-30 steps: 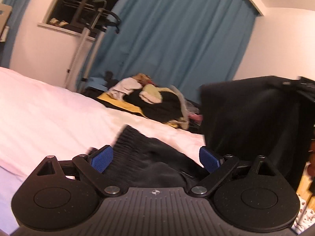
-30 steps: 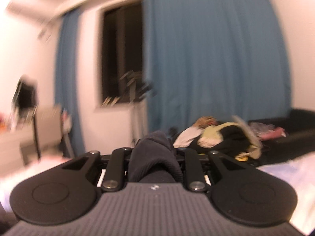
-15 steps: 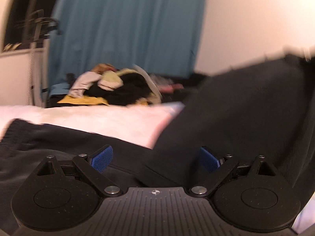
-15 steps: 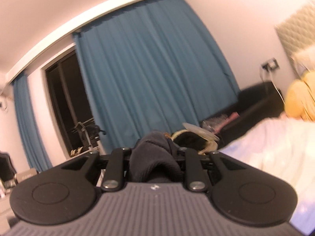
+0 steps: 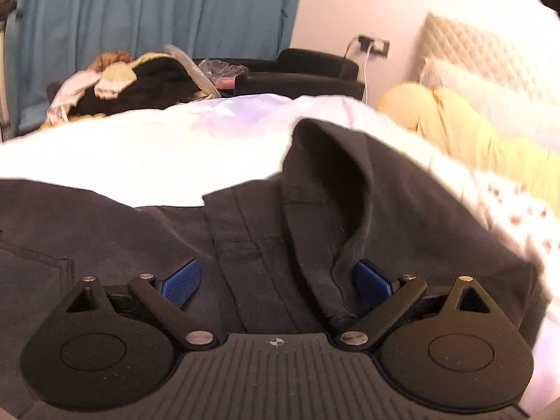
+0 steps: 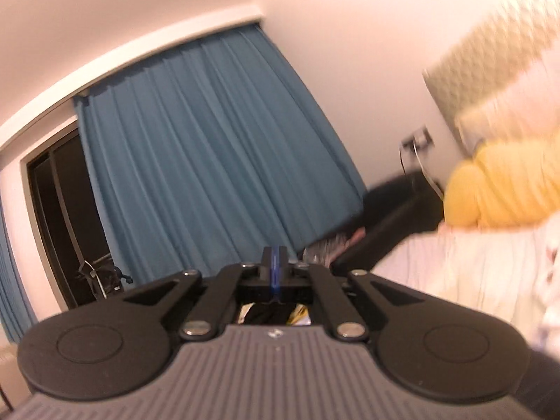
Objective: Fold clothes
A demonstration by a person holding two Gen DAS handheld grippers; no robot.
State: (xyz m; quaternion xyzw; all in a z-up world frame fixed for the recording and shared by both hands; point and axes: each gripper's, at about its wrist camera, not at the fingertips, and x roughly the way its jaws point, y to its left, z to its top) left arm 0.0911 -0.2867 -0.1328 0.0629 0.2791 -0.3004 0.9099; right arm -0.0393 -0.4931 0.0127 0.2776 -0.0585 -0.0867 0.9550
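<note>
While the dark hoodie (image 5: 266,231) lies spread near the front edge of the white bed (image 5: 168,147), its hood reaches toward the middle, with bare sheet beyond up to the far edge. Tilted down over it, the left gripper (image 5: 278,281) stands wide, cloth between its pads. Pointing level at the blue curtain (image 6: 210,147), the right gripper (image 6: 275,266) is closed, empty.

So the hoodie (image 5: 245,231) is spread across the near side of the bed (image 5: 157,147). Clothes pile (image 5: 133,80) sits behind the bed on the left, curtain (image 5: 157,10) behind that. Pillows (image 5: 455,122) are off right against the headboard (image 5: 490,52).
</note>
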